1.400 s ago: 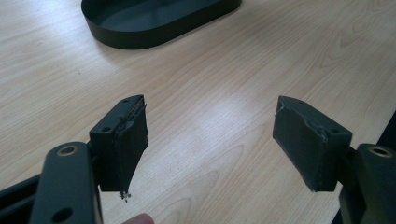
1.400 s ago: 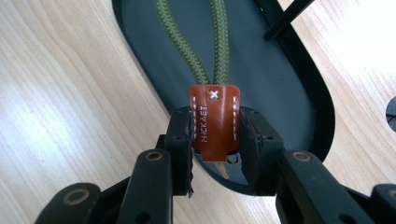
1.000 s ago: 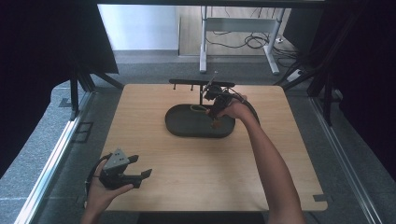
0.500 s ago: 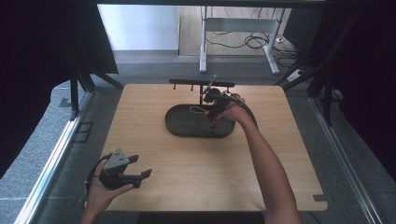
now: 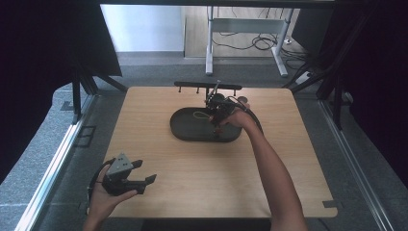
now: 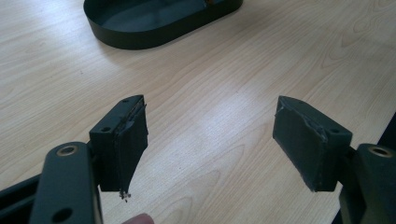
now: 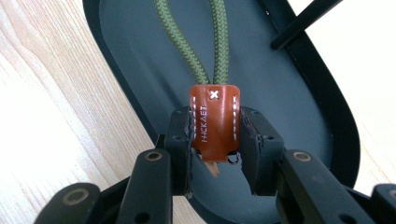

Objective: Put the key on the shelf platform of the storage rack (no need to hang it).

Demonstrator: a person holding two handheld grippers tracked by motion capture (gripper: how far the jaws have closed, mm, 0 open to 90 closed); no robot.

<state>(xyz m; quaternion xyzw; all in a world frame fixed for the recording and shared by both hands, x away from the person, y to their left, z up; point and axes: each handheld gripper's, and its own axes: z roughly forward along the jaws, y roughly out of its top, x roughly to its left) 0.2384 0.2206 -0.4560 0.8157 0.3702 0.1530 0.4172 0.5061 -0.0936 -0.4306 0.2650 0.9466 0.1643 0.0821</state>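
At the near left corner of the wooden surface (image 5: 159,144), the left gripper (image 5: 144,177) rests in the person's hand with its jaws spread wide and nothing between them, just as it sat a second ago. Farther along, the dark oval tray (image 5: 185,129) lies at the middle of the far half. Over its right end the right gripper (image 7: 215,140) pinches the brown leather tab (image 7: 214,122) of a keychain whose green cord loop (image 7: 194,42) trails away across the tray floor. Compared with a second earlier, the right hand (image 5: 235,118) has barely shifted, which suggests the grasp is made and the lift out of the tray not yet begun. Just behind the tray stands a black bar with pegs (image 5: 208,86), probably where the loop is meant to hang; the tray's rim and those pegs crowd the path, and the limp cord could snag on either.
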